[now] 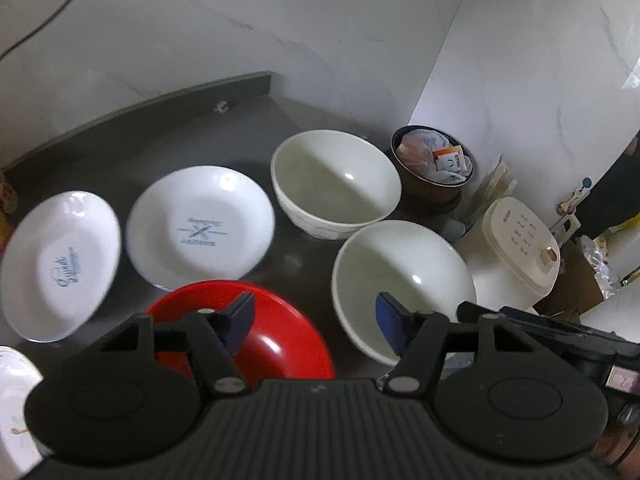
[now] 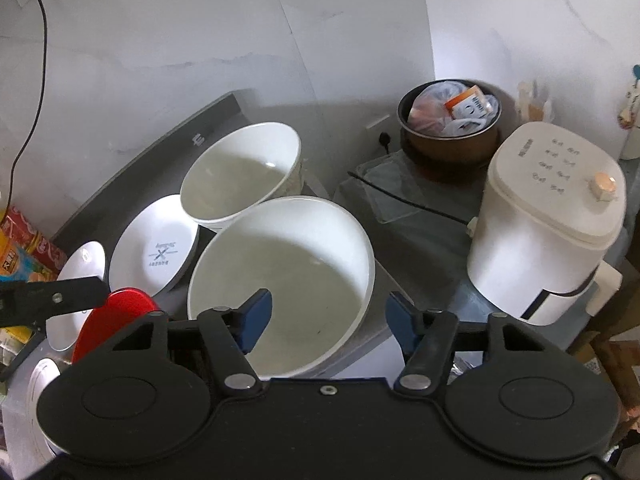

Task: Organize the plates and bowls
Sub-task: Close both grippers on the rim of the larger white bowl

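White glazed ceramic bowl sat under our right gripper, fingers wide for gripping its rim; left gripper also wide, empty, over red dish

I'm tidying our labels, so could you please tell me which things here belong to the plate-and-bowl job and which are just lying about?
Job: near white bowl, far white bowl, two white plates, red bowl.

Lying about: white cooker, brown pot of packets, snack packets, cable.
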A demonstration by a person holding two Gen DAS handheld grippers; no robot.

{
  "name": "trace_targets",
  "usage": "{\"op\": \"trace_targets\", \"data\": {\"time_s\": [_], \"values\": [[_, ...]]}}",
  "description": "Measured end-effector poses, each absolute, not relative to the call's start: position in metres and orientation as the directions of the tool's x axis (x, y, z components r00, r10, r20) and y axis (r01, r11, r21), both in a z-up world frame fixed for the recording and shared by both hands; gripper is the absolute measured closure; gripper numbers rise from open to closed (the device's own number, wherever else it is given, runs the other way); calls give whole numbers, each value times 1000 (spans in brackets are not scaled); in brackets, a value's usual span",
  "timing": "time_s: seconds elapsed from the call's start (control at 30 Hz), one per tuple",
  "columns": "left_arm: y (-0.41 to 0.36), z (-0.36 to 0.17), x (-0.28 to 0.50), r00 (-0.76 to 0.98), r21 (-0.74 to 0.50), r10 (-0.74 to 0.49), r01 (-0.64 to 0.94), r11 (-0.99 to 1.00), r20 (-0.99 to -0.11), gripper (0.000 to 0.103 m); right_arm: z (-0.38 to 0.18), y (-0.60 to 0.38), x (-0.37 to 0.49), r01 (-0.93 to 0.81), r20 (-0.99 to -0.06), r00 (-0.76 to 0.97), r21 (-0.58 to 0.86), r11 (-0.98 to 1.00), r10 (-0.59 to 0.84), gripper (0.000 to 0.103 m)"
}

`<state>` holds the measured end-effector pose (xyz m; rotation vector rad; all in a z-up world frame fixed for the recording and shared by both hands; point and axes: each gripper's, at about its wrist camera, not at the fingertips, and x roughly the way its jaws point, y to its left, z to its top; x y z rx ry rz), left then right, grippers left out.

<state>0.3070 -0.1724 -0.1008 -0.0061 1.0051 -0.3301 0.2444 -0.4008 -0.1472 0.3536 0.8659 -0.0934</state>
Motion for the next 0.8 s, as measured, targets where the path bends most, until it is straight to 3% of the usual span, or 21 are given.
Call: {"op": "trace_targets", "data": {"time_s": [0.2, 0.37, 0.67, 0.8], "values": [[-197, -118, 328, 463, -156, -273, 276, 949, -843, 49, -160, -418, 259, 214, -774, 625, 296, 931, 103, 50], [-207, -140, 342, 400, -169, -262, 254, 952, -878, 63, -174, -428, 269, 220, -796, 591, 319, 922, 134, 64], [-221, -173, 364, 329, -160, -222, 205, 966, -918, 75, -184, -430, 284, 202, -818, 554, 313, 928, 155, 67], [-228, -177, 368, 337, -143, -212, 218, 965, -917, 76, -187, -429, 289, 189, -826, 537, 318, 929, 174, 71]]}}
